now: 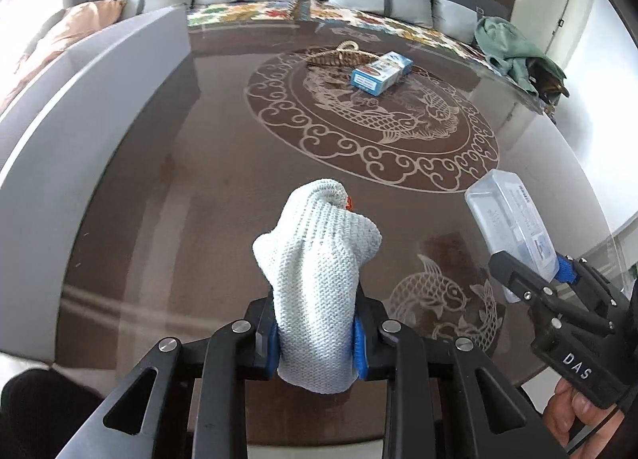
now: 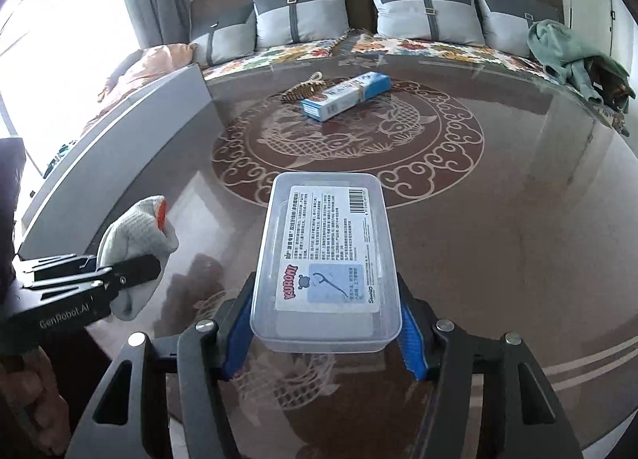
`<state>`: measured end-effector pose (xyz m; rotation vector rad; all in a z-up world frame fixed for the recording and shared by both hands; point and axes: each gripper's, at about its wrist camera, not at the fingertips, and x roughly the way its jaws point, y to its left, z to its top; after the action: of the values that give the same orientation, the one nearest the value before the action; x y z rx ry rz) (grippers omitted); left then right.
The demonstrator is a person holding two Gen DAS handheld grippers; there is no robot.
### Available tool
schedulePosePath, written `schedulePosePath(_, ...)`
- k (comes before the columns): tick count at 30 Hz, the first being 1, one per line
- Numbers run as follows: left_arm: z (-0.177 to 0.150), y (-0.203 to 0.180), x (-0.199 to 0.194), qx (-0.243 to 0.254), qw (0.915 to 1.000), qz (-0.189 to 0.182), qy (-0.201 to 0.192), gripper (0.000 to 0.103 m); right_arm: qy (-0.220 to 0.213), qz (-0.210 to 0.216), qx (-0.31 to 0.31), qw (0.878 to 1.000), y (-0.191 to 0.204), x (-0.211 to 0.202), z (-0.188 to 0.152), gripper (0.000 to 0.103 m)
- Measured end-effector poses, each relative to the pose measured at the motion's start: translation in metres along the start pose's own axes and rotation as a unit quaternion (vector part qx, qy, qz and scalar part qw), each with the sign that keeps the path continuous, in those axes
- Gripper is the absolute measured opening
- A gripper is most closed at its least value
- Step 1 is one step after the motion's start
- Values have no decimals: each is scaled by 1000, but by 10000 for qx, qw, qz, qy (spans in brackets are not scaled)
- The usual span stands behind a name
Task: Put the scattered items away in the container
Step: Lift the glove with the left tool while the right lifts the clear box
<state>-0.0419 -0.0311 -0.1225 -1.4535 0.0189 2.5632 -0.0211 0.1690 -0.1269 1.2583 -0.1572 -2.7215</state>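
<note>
My left gripper (image 1: pixel 317 343) is shut on a white knitted glove (image 1: pixel 319 259) with an orange edge, held above the glass table; in the right wrist view that glove (image 2: pixel 137 236) and the left gripper (image 2: pixel 131 279) show at the left. My right gripper (image 2: pixel 323 343) is shut on a clear plastic floss-pick box (image 2: pixel 327 263) with a printed label, also lifted; in the left wrist view the box (image 1: pixel 512 224) and the right gripper (image 1: pixel 534 279) are at the right. A woven basket (image 1: pixel 339 54) stands at the table's far side, with a blue and white carton (image 1: pixel 381 72) lying partly on it.
The brown glass table (image 2: pixel 498 220) has fish and cloud patterns. A sofa with grey cushions (image 2: pixel 303 16) runs behind it, with a green garment (image 2: pixel 566 52) on its right end. A grey panel (image 1: pixel 79 120) borders the table's left side.
</note>
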Motion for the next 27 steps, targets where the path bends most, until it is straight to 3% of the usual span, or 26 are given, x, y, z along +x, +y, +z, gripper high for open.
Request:
schedulePosePath(7,-12,0,-20,26,9993,304,-201,27,-67,139,-178,9997,16,-12,-6,61)
schedulePosePath(27,-10,10,-33,-164,9983,393,-390,27,-81,124,-437,9989,36,-24,-13,61)
